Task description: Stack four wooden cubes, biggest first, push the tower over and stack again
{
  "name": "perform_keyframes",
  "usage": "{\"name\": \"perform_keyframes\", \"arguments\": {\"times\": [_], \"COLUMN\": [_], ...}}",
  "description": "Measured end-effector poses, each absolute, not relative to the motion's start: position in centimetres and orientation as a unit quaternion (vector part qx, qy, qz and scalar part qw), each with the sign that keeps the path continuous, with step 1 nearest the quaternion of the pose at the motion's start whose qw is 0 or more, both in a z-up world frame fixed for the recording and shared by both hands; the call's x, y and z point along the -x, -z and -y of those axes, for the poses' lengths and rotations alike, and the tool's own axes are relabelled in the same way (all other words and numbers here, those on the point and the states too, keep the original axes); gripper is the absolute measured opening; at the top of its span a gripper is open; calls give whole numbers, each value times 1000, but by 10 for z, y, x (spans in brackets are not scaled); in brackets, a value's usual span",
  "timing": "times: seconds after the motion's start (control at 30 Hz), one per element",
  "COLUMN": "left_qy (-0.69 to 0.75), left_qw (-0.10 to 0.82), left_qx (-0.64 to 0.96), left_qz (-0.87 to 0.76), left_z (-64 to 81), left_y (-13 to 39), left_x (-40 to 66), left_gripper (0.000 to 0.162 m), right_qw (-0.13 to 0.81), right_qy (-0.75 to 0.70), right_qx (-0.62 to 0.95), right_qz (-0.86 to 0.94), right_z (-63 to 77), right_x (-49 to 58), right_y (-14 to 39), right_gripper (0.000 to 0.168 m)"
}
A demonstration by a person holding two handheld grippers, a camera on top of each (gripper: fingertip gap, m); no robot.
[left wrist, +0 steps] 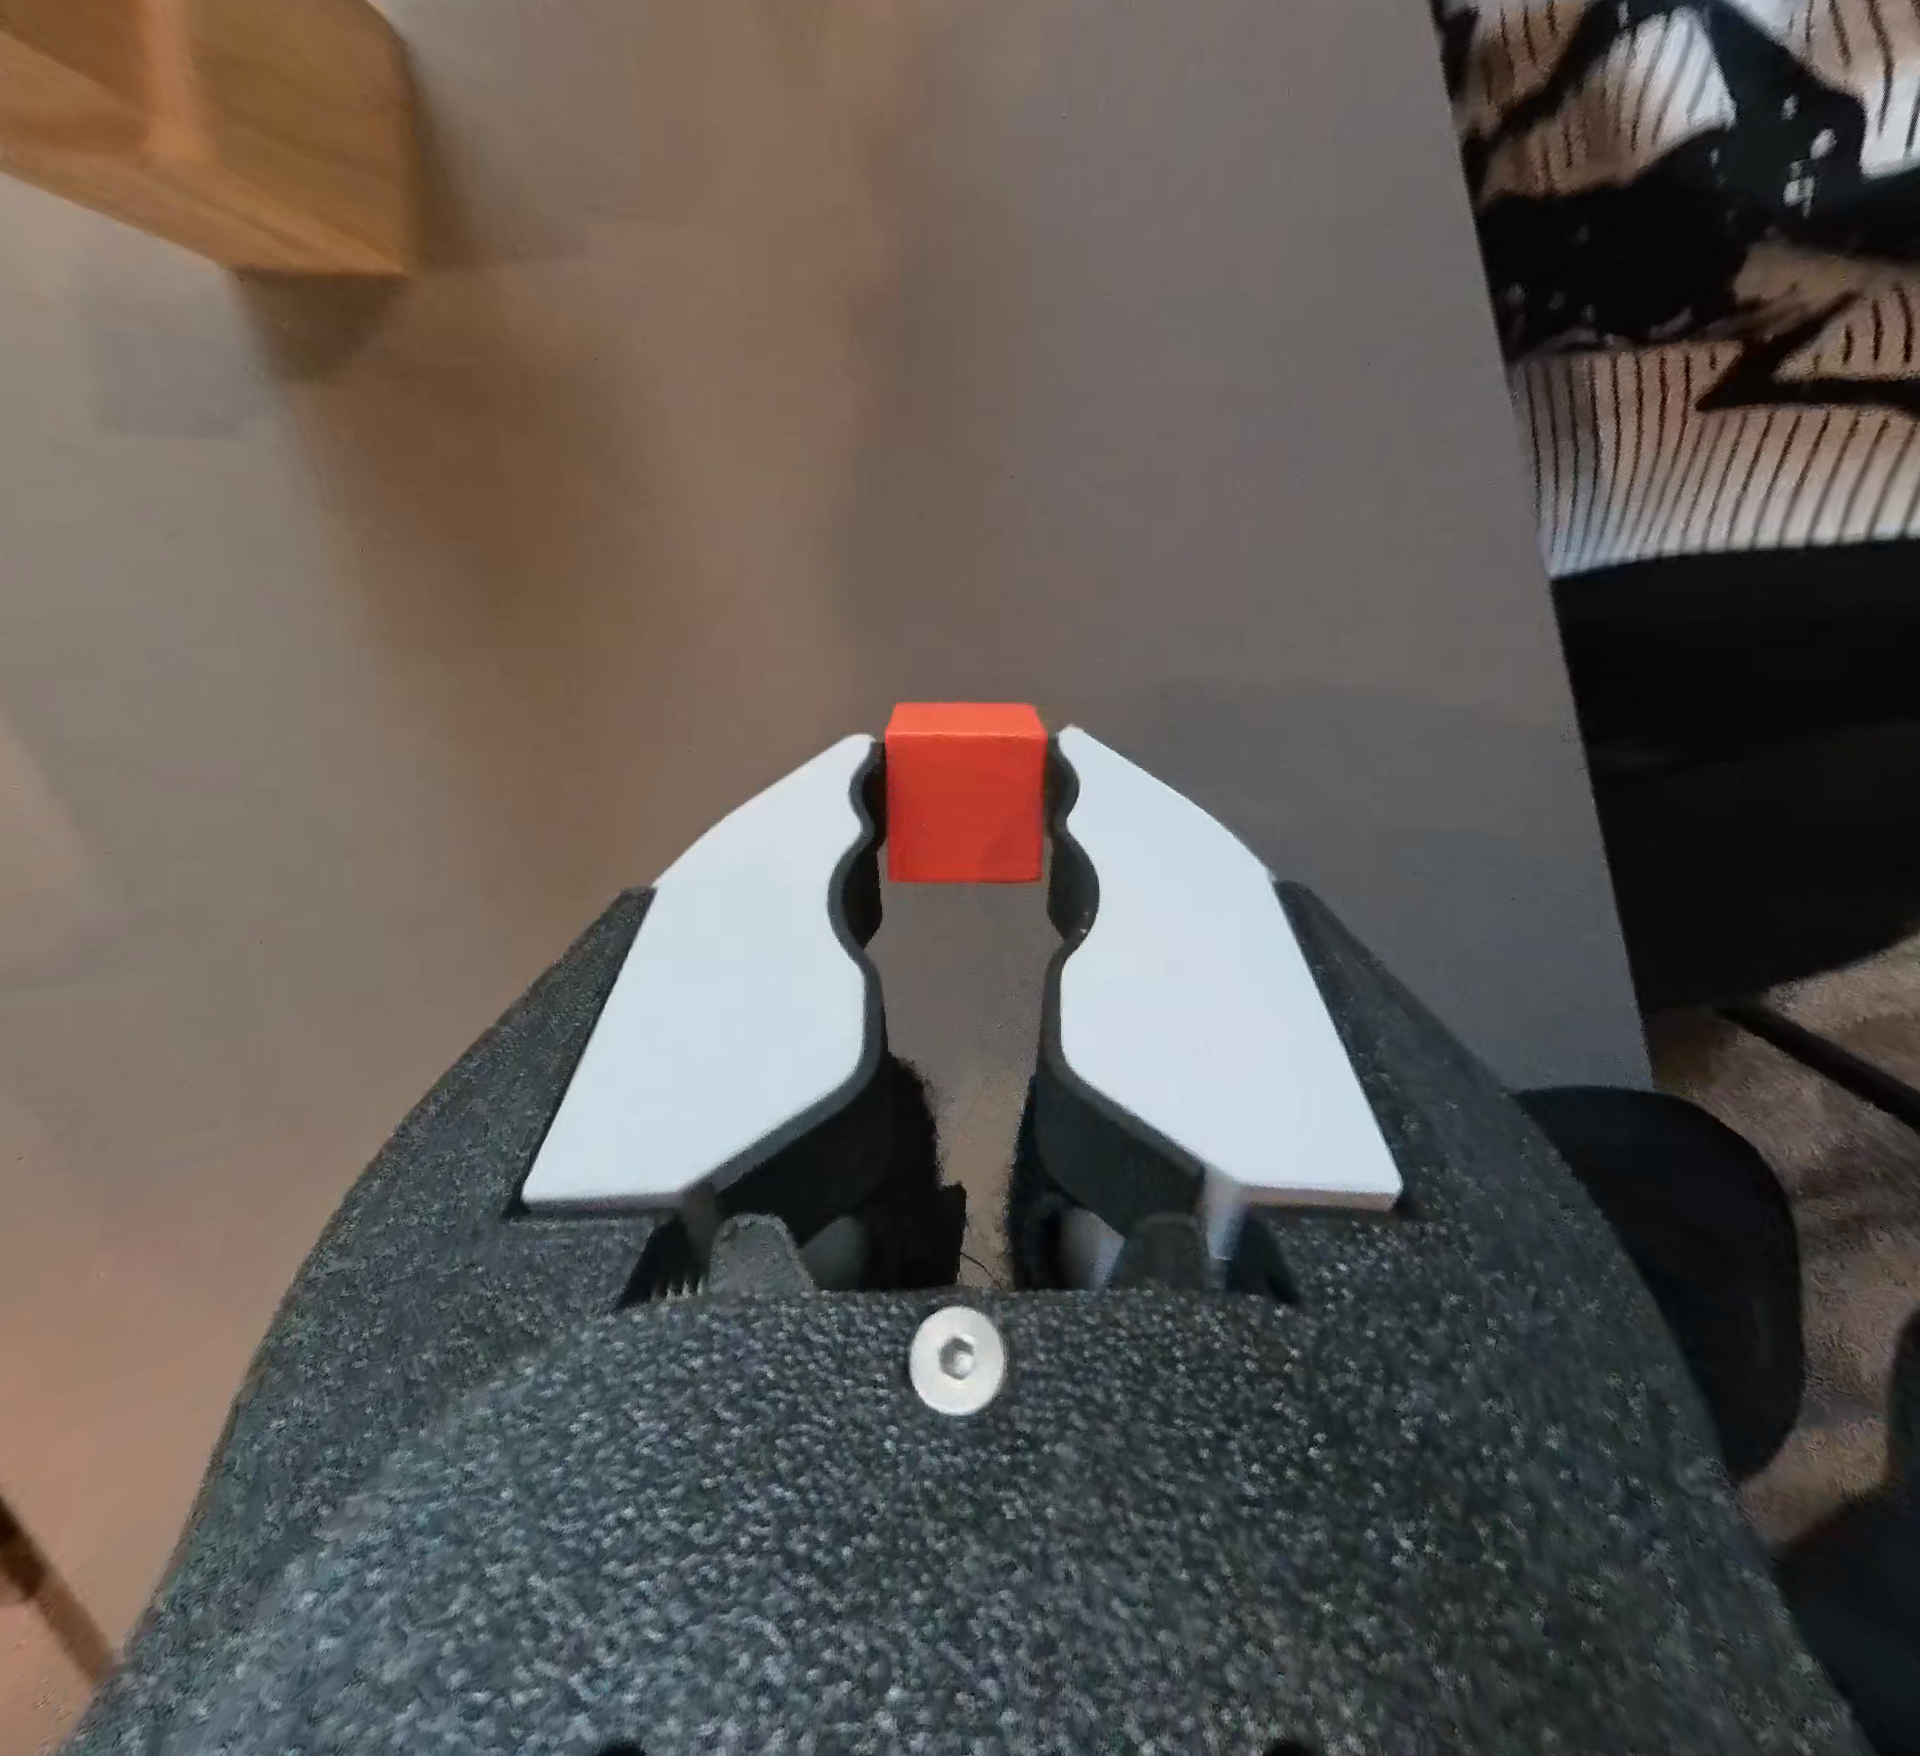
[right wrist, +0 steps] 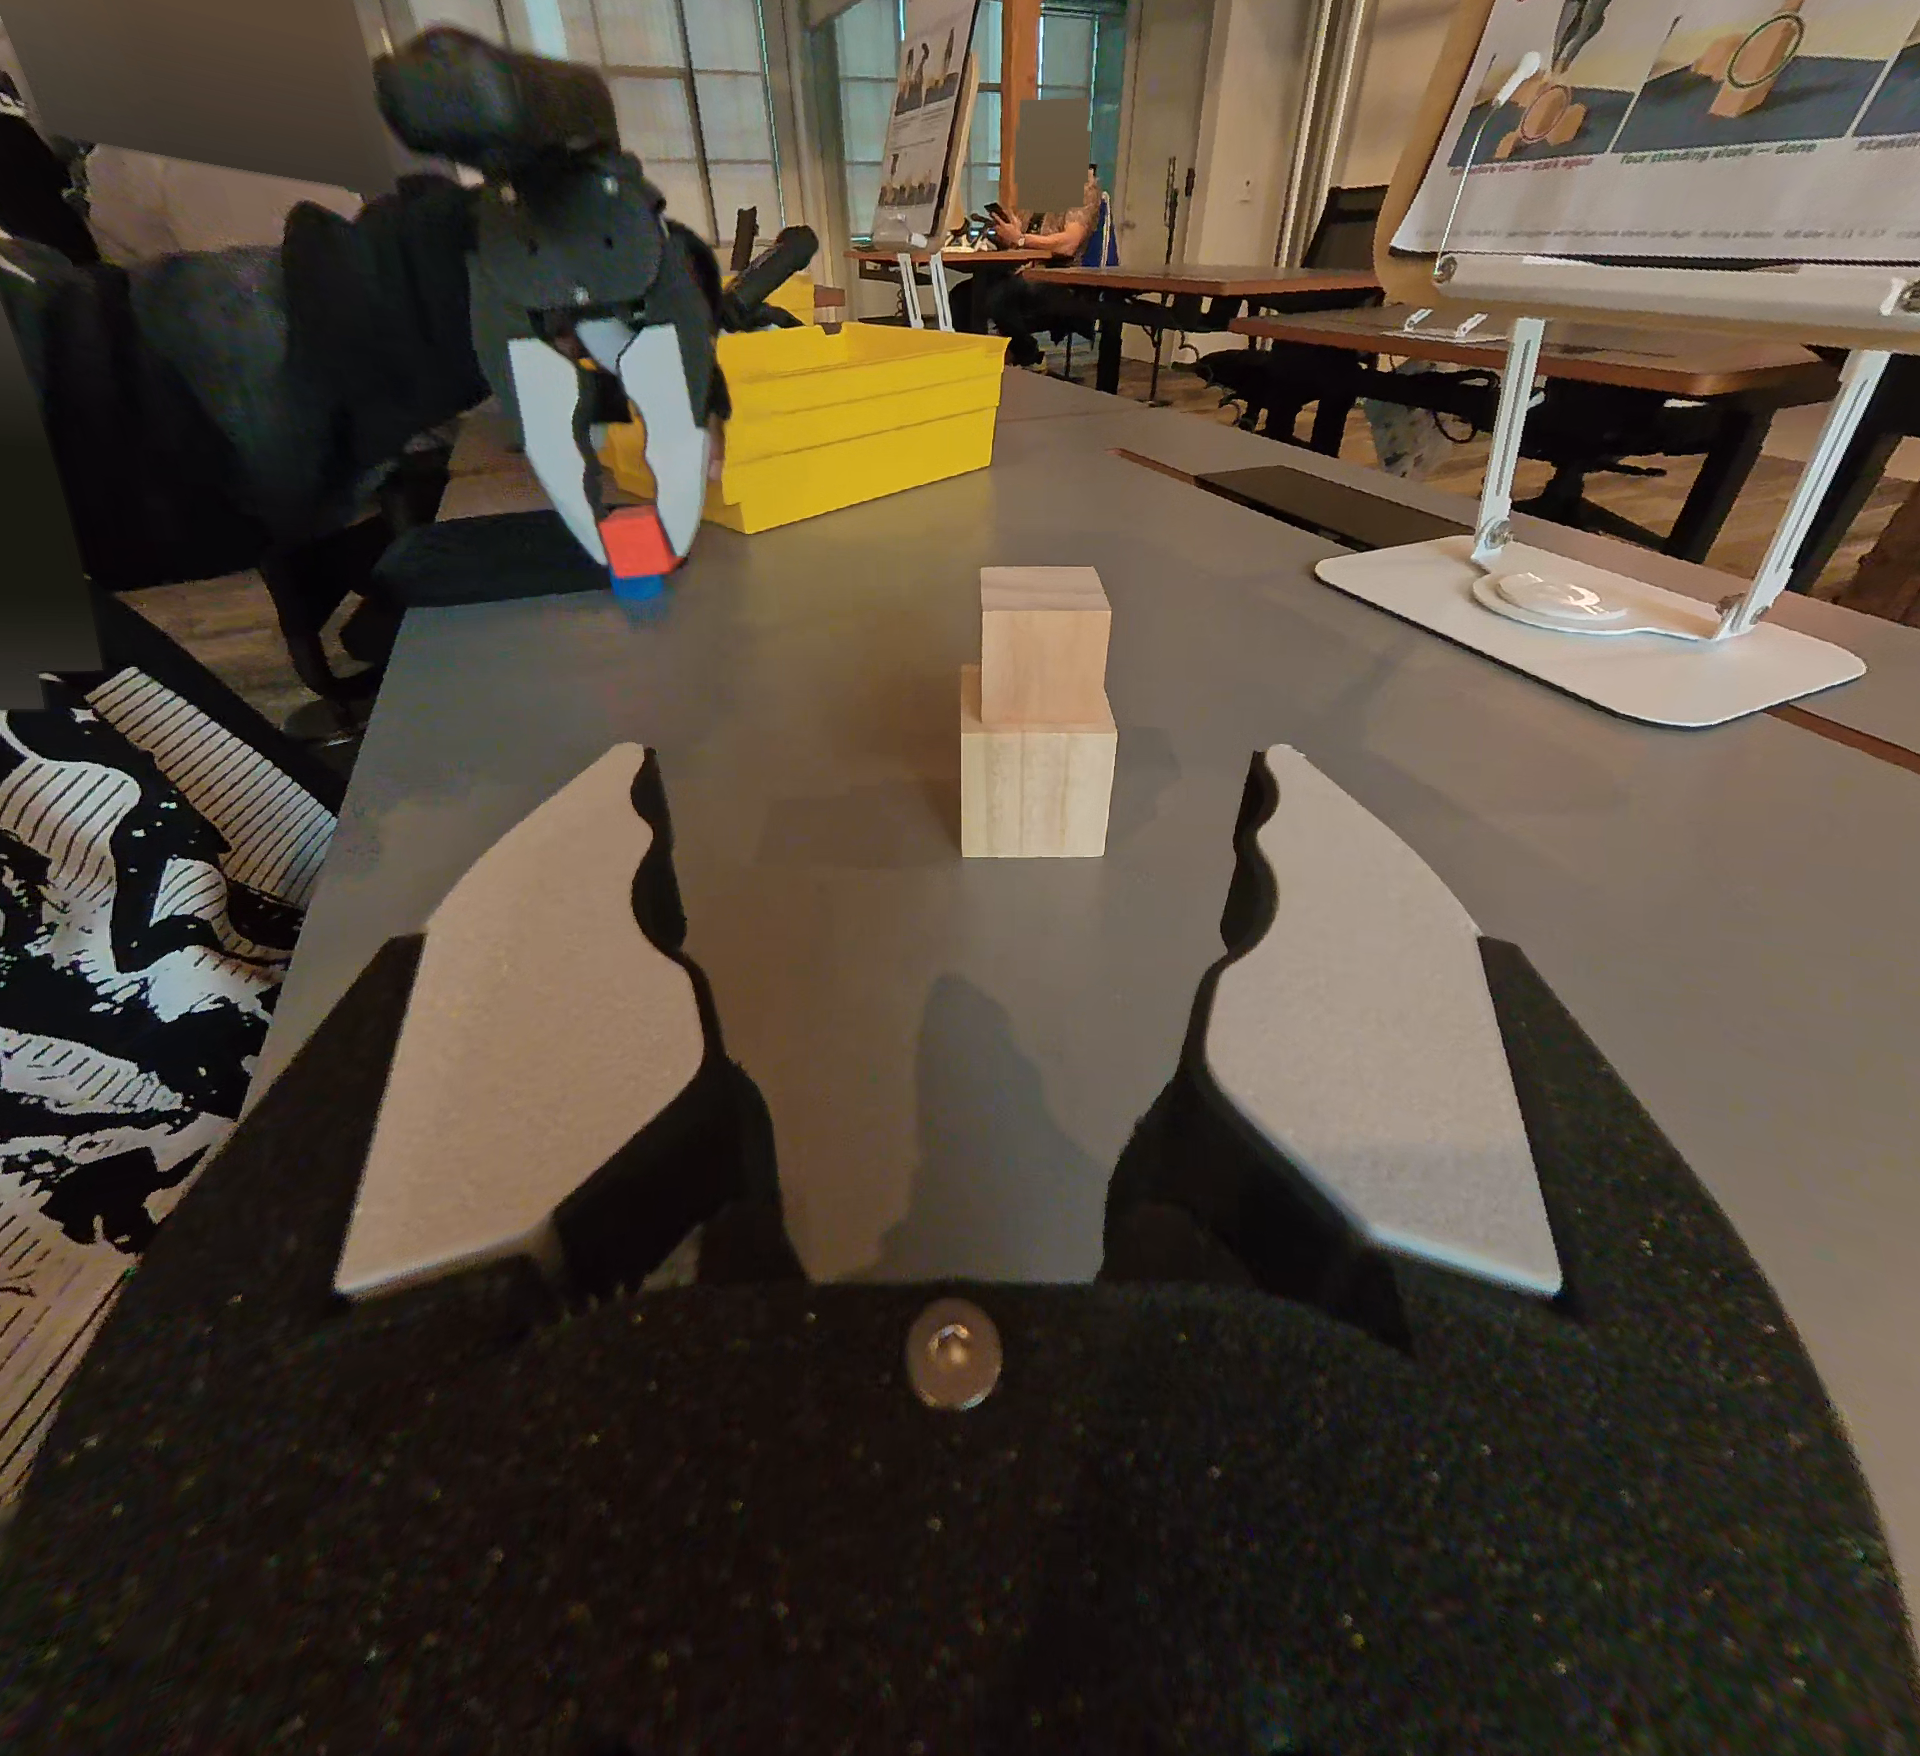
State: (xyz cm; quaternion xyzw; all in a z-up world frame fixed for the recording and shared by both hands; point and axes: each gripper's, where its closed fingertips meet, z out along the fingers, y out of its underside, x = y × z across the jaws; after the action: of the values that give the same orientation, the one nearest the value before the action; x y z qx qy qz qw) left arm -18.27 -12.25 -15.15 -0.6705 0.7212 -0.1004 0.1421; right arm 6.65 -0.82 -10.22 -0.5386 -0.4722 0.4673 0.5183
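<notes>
Near the table's (right wrist: 1455,875) left edge, the left gripper (right wrist: 639,553) pinches a small red cube (left wrist: 963,794) just above a blue cube (right wrist: 634,586). The right gripper (right wrist: 951,771) is spread wide, with bare table before the two stacked wooden cubes (right wrist: 1039,709). Behind sit stacked yellow trays (right wrist: 862,418); what's inside is hidden.

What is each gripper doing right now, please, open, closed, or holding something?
Left gripper: closed on the small red cube.
Right gripper: open, holding nothing, facing the two stacked wooden cubes.
</notes>
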Motion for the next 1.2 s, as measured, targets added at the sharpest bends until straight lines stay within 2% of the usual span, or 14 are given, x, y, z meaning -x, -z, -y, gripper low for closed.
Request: {"name": "perform_keyframes", "arguments": {"times": [0.23, 0.73, 1.2], "left_qy": [138, 116, 62], "left_qw": [195, 209, 118], "left_qx": [661, 645, 654], "left_qz": [-711, -726, -744], "left_z": [92, 10, -35], "left_y": [101, 68, 113], "left_x": [136, 53, 45], "left_gripper": [28, 28, 27], "right_qw": [520, 515, 516], "right_qy": [-466, -473, -473], "right_qx": [537, 539, 535], "right_qz": [472, 470, 474], "right_z": [9, 8, 10], "right_x": [-67, -67, -67], "right_y": [102, 102, 102], "right_gripper": [102, 101, 101]}}
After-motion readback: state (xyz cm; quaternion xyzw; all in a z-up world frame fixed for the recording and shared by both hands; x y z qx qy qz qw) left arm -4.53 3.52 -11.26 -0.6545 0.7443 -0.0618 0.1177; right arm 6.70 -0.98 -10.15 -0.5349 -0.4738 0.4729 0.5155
